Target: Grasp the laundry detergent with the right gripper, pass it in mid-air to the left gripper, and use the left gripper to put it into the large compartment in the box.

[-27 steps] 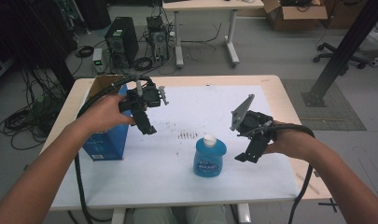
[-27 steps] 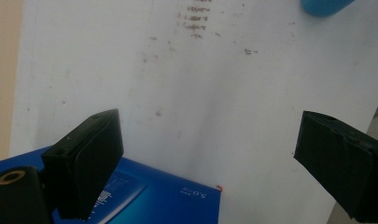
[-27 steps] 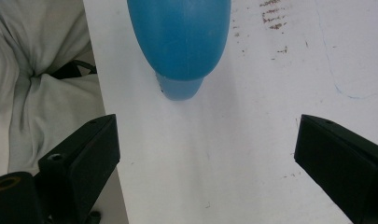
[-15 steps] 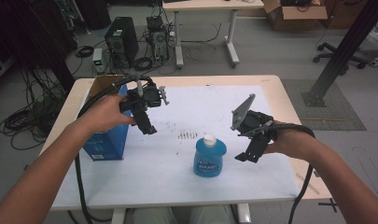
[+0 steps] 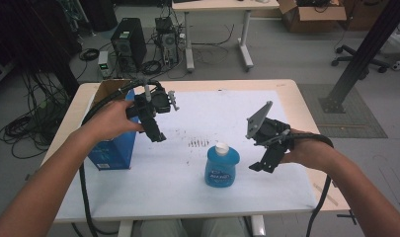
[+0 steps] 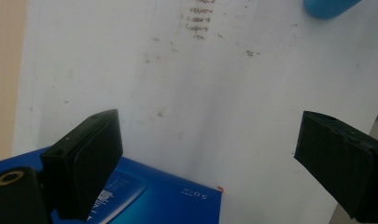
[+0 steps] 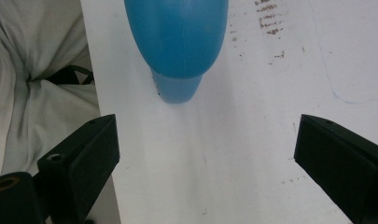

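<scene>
A blue bottle point(image 5: 221, 168) with a white cap stands upright near the front middle of the white table cover point(image 5: 217, 113). Its blue body point(image 7: 177, 42) fills the top of the right gripper view. My right gripper point(image 5: 264, 162) is held above the table just right of the bottle, jaws wide apart and empty point(image 7: 205, 154). A blue carton point(image 5: 113, 148) stands at the left; its top corner point(image 6: 168, 200) lies under the left jaw in the left gripper view. My left gripper point(image 5: 155, 133) hovers beside the carton's right side, open and empty point(image 6: 207, 158).
Brown smudges point(image 5: 197, 143) mark the cover between the grippers. An open cardboard box point(image 5: 108, 89) sits behind the blue carton at the table's left rear. Beyond the table are a computer tower point(image 5: 126, 47), cables, another table's legs and a chair base point(image 5: 355, 54).
The right gripper has dipped slightly lower and nearer the bottle. The left gripper and the bottle have hardly moved.
</scene>
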A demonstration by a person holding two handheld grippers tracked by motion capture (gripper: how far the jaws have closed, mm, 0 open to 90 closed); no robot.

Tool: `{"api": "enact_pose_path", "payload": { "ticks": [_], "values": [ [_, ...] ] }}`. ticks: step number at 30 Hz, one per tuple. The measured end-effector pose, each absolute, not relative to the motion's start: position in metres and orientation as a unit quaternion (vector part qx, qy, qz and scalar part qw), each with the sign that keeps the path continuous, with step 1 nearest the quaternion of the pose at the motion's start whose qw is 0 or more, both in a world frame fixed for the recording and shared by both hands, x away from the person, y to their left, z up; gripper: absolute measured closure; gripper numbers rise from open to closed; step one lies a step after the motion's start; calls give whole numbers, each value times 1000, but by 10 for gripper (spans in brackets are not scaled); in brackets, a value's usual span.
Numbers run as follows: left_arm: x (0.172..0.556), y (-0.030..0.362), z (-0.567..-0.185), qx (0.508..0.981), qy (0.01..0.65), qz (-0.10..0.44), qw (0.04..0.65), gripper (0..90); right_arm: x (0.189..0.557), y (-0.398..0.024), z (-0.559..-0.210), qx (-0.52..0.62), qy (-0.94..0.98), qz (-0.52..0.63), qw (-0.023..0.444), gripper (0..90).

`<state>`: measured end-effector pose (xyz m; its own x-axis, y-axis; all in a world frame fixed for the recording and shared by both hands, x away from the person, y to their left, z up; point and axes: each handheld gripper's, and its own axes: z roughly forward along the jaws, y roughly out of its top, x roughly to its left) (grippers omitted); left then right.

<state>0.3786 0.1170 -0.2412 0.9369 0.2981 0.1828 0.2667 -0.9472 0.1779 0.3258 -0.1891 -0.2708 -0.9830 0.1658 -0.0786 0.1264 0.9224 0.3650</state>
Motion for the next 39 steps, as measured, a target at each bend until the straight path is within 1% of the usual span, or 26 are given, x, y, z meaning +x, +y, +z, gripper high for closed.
{"api": "enact_pose_path", "payload": {
  "ticks": [19,32,39],
  "values": [
    [379,116,-242,981,143,106,77,78,326,-200,-290,72,965,245,55,63],
    [378,117,-241,981,140,111,78,79,329,-204,-318,71,955,285,38,61],
    [379,117,-241,980,143,111,79,79,330,-209,-325,77,942,325,38,62]
  ]
}}
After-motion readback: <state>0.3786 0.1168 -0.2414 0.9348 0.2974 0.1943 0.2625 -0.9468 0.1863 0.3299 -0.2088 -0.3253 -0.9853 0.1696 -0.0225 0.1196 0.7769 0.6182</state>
